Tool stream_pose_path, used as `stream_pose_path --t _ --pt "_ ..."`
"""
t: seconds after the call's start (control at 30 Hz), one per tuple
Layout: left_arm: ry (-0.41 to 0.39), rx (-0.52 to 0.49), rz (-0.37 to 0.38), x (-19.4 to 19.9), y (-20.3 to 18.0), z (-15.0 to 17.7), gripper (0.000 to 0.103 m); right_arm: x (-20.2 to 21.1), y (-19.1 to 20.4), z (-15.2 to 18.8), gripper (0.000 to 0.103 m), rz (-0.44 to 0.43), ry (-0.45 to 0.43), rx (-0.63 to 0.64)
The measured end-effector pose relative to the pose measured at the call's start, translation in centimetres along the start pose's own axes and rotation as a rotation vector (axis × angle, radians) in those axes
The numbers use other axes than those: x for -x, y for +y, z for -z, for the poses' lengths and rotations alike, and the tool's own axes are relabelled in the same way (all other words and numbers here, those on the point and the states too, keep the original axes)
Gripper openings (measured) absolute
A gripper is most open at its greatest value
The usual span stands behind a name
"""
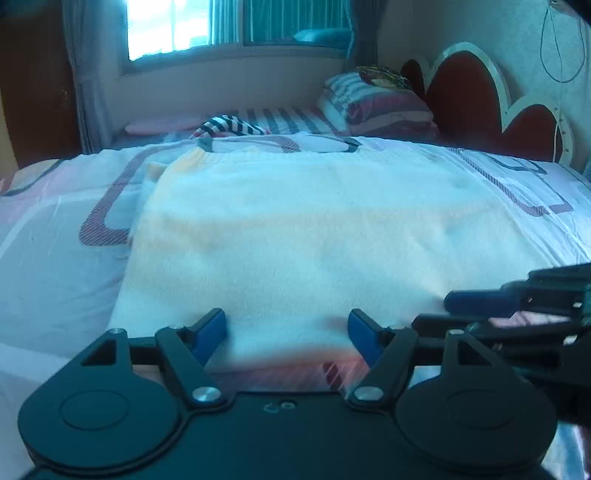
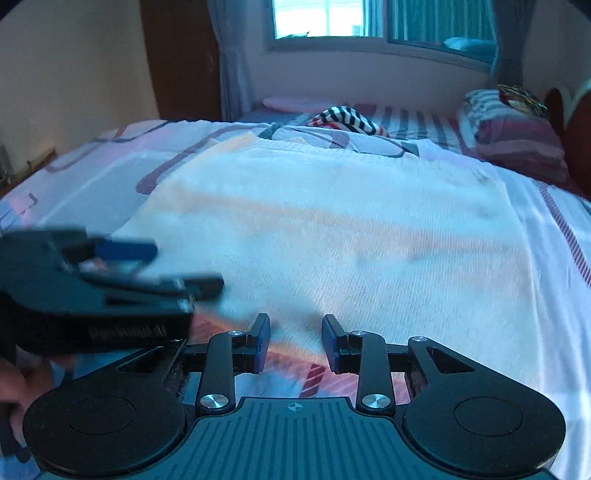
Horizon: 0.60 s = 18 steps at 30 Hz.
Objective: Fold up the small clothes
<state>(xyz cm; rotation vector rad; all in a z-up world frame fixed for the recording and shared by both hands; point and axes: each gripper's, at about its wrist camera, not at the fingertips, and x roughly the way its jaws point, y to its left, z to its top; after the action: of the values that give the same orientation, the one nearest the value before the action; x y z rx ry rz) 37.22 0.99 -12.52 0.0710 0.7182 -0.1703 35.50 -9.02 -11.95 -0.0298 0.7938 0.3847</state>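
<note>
A white knitted garment with faint orange stripes [image 1: 314, 236] lies spread flat on the bed; it also shows in the right wrist view [image 2: 332, 229]. My left gripper [image 1: 287, 334] is open at the garment's near edge, blue fingertips wide apart, nothing between them. My right gripper [image 2: 295, 338] is open with a narrower gap, at the same near edge to the right of the left one. The right gripper's side shows in the left wrist view [image 1: 517, 306]. The left gripper's side shows blurred in the right wrist view [image 2: 110, 280].
The bed sheet [image 1: 55, 240] is white with pink and dark line patterns. A striped black-and-white cloth [image 1: 229, 125] lies at the far side. Folded striped bedding [image 1: 376, 103] is stacked by the red headboard [image 1: 469, 96]. A window [image 1: 236, 26] is behind.
</note>
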Motion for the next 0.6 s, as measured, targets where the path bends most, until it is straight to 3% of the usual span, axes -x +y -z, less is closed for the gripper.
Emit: stream_pose_path --t 0.17,0.27,0.33,0.4,0.6 --pt "0.015 0.0 -0.035 1.2 1.1 0.0 0.074 1.2 -0.9 0.4 0.032 0.009 0.014 -0.011" --pt "0.023 0.06 -0.054 1.8 4.2 0.8 0.075 3.4 -4.7 1.5 0.032 0.129 0.004 -0.084" --pt "0.015 0.096 -0.03 2.3 6.0 1.4 0.075 5.1 -8.0 2.7 0.032 0.206 0.011 -0.157" --pt "0.015 0.076 -0.036 2.3 5.9 1.4 0.075 6.1 -10.3 3.6 0.032 0.171 0.01 -0.223" --pt "0.029 0.101 -0.06 2.0 5.5 0.9 0.074 5.8 -9.7 2.8 0.032 0.187 0.021 -0.198"
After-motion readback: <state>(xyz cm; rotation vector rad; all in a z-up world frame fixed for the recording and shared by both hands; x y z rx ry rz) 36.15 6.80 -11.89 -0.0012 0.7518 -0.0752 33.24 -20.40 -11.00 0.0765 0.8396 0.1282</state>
